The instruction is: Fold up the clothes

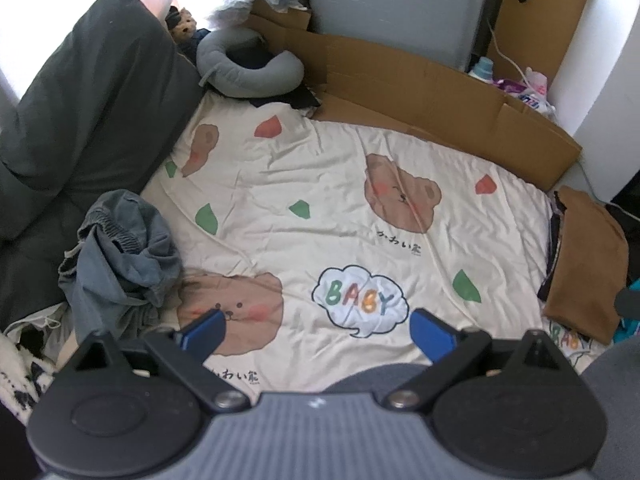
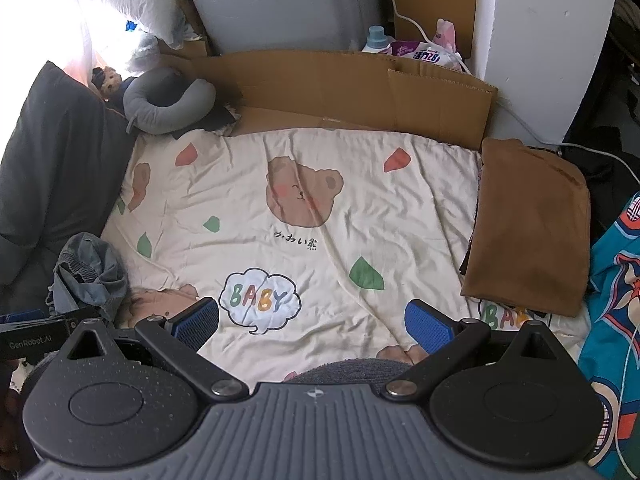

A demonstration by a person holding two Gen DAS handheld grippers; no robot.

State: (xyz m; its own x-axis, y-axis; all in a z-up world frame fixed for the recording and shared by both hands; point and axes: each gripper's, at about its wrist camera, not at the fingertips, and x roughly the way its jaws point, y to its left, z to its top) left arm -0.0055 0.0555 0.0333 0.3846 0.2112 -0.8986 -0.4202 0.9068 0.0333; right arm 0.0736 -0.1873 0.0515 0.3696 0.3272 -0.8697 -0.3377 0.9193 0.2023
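The crumpled grey-blue garment (image 1: 120,252) is lying bunched at the bed's left edge on the bear-print sheet (image 1: 320,200); it is looking soft, light and limp, likely best taken at its ribbed waistband; the left gripper (image 1: 316,330) and right gripper (image 2: 312,322) are hovering with fingers spread, holding nothing; a folded brown garment (image 2: 528,224) is sitting at the right

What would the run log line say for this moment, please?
left gripper: open, empty | right gripper: open, empty | crumpled grey-blue garment: unfolded, left on bear-print cream sheet | folded brown garment: right edge
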